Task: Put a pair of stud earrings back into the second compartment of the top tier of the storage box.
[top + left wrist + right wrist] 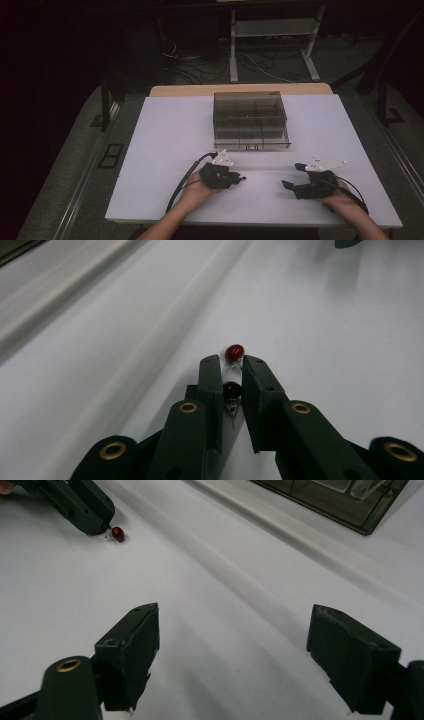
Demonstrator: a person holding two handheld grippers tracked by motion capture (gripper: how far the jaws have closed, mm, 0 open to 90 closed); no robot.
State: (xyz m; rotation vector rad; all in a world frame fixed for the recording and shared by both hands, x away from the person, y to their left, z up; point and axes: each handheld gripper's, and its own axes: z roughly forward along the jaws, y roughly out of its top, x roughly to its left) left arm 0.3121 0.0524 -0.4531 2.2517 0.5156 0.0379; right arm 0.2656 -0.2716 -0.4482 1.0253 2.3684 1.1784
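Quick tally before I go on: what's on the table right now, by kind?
Small red bulb-like pieces: 2
Clear compartment box: 1
Handheld grippers, left and right: 2
Total: 5

A: Which items appear?
B: Two small glossy red beads (pixel 234 352) on the white table (pixel 350 340), one between near-closed jaws, the other just beyond their tips.
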